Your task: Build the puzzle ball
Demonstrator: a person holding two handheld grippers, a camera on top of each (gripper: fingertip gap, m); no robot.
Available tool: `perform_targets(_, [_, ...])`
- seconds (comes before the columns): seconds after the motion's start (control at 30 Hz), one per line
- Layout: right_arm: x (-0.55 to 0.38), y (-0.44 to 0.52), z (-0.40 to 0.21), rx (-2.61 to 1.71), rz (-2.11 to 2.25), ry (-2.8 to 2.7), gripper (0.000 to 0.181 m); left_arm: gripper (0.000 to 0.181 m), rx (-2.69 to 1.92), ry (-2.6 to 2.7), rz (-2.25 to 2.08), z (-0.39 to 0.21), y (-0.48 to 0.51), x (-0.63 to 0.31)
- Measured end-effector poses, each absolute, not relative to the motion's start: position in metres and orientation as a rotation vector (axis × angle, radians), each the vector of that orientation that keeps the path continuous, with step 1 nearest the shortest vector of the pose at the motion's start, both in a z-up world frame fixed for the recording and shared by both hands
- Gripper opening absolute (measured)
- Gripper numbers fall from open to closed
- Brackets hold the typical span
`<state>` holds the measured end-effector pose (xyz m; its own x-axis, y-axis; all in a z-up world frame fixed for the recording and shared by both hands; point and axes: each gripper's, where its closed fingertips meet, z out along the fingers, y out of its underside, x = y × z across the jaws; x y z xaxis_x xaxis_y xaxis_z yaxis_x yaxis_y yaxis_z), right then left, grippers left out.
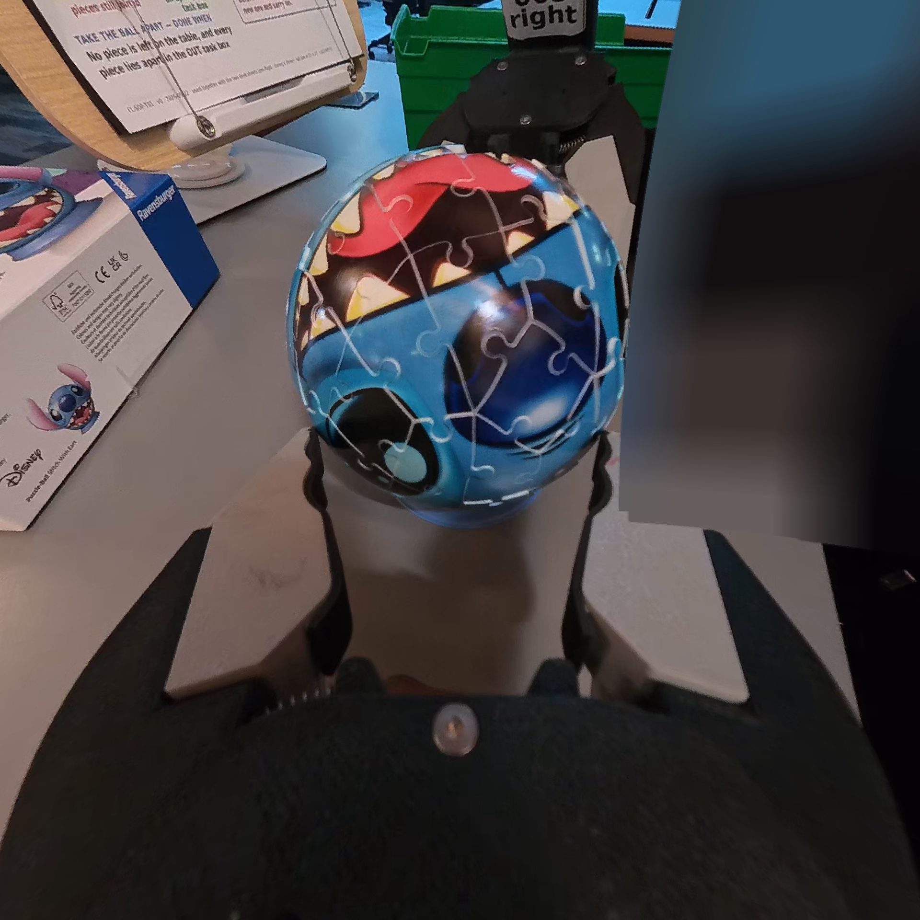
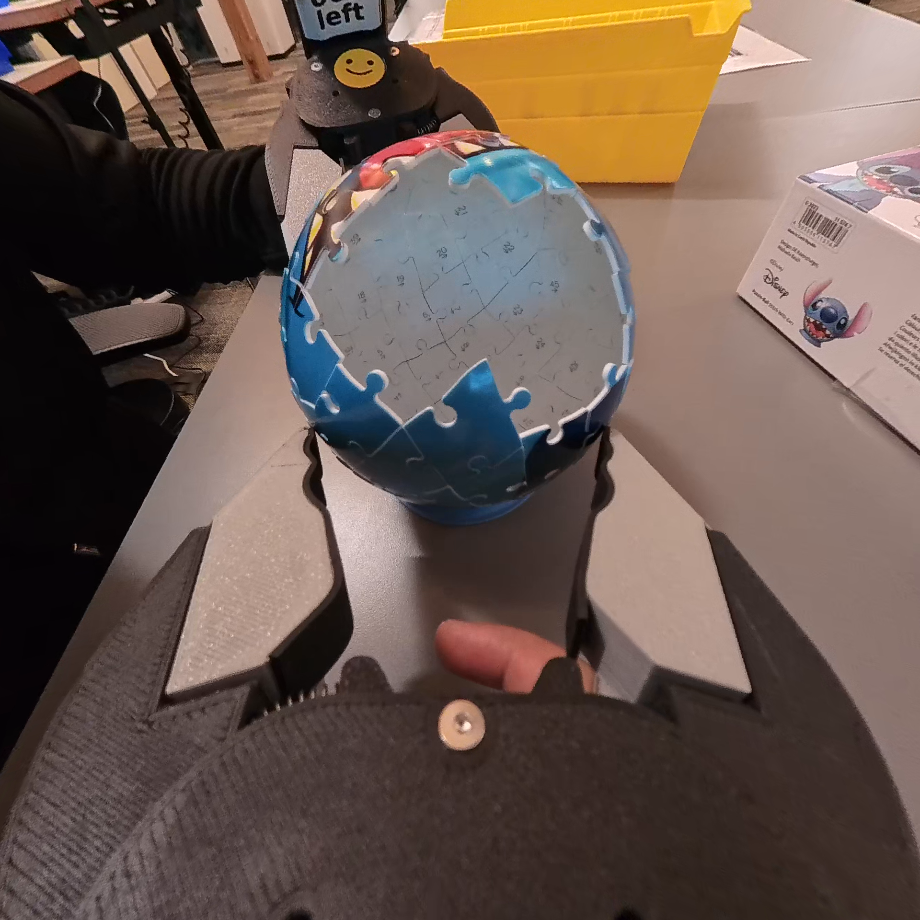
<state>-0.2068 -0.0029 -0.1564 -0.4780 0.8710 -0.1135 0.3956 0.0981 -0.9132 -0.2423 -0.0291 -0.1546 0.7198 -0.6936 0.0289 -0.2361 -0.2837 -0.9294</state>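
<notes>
The half-built blue plastic puzzle ball [image 2: 455, 318] sits on its blue ring stand at table centre, braced; left gripper [image 1: 455, 443] and right gripper [image 2: 455, 443] spread apart, flanking it at three and nine o'clock, seemingly touching.

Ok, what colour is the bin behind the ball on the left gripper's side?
Yellow: the bin shows best in the right wrist view.
</notes>
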Motion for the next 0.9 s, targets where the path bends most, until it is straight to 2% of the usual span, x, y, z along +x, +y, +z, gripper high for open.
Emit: perform_targets(0.9, [-0.2069,-0.0069,-0.1600,-1.317,1.373,-1.941,0.108,0.106,-1.859,0.706,-0.567,-0.1547,-0.0325,-0.2431])
